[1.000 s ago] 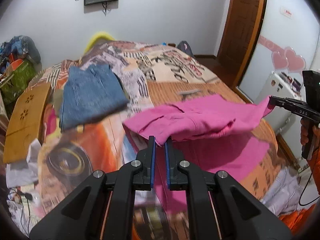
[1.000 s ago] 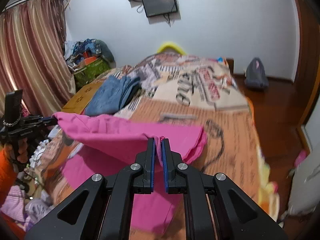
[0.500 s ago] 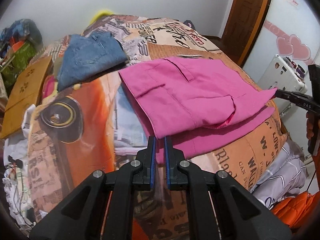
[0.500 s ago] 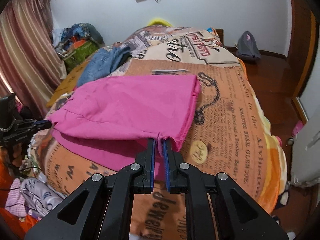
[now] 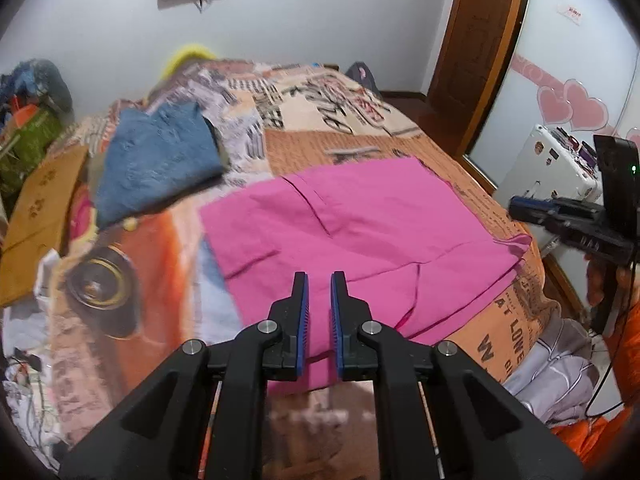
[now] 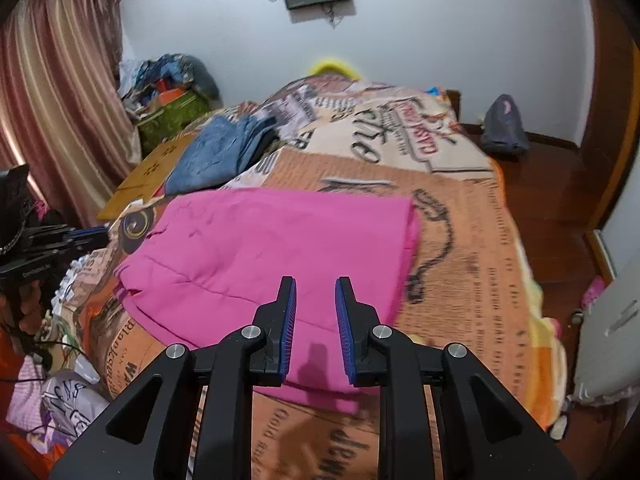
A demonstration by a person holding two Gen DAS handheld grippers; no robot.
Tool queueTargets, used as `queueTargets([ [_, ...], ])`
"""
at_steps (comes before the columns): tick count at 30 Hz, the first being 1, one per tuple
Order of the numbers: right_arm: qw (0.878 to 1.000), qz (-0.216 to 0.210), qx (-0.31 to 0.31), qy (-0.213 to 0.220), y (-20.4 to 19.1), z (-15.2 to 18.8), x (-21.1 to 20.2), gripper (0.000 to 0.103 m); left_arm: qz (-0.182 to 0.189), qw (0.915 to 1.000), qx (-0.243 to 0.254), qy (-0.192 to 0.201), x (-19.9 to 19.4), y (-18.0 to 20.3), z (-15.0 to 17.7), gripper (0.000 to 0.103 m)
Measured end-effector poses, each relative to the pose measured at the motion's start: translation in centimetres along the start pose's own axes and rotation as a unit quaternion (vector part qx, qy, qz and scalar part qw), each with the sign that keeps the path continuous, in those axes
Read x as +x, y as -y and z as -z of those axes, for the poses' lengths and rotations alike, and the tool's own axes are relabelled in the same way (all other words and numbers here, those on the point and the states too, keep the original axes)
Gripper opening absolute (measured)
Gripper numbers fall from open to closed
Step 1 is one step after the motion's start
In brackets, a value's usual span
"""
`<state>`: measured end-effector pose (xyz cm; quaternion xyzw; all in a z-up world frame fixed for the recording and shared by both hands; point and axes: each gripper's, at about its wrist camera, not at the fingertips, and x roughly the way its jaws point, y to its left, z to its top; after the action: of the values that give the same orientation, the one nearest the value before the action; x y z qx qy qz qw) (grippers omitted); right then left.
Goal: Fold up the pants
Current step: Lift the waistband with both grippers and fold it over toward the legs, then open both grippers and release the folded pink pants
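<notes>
1. Left wrist view: the left gripper [image 5: 319, 280] hovers with its jaws a narrow gap apart and nothing between them. The pink pants [image 5: 352, 232] lie folded on the printed blanket [image 5: 516, 344], directly ahead of and below the fingertips; the near hem sits under the tips, close to the bed's front edge. The folded stack runs longest from left to right across this view, its upper layer stopping a little short of the lower one along the near side. The right gripper [image 5: 520, 204] shows at the far right, just off the stack's right-hand corner. Blue jeans [image 5: 156, 164] lie well apart, toward the far left

2. Right wrist view: the right gripper [image 6: 316, 284] is parted wider than the left, and holds nothing. The pants [image 6: 280, 248] spread ahead and mostly to its left, their near edge beneath the fingertips. The folded edge on the right runs away from the camera; the long axis again goes across. The left gripper [image 6: 86, 234] waits at the far left, near the opposite end of the stack

3. Judgement: each claw stands at its own short end of the stack, so a further fold would likely bring one end across the long axis toward the other; neither arm looks clearly nearer
</notes>
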<state>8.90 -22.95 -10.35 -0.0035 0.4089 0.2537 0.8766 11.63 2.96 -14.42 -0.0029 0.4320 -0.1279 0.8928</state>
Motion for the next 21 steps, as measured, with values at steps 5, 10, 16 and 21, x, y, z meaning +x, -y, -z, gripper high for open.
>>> queueTargets([
  [5, 0.999, -0.011, -0.002, -0.051, -0.6, 1.9, 3.3, 0.018, 0.004, 0.9992, -0.007, -0.038, 3.2, 1.0, 1.8, 0.009],
  [10, 0.997, -0.012, 0.004, -0.070, -0.5, 3.9, 3.9, 0.022, -0.005, 0.9995, -0.009, -0.031, 3.2, 1.2, 3.0, 0.012],
  [16, 0.997, 0.003, -0.003, -0.076, 0.3, 3.0, 2.9, 0.025, -0.025, 0.9995, -0.014, -0.015, 1.7, -0.2, 0.9, 0.028],
  [21, 0.999, 0.019, -0.004, -0.048, 1.7, 0.5, 2.2, 0.030, -0.068, 0.9971, -0.026, 0.022, 1.0, -3.0, -2.0, 0.046],
])
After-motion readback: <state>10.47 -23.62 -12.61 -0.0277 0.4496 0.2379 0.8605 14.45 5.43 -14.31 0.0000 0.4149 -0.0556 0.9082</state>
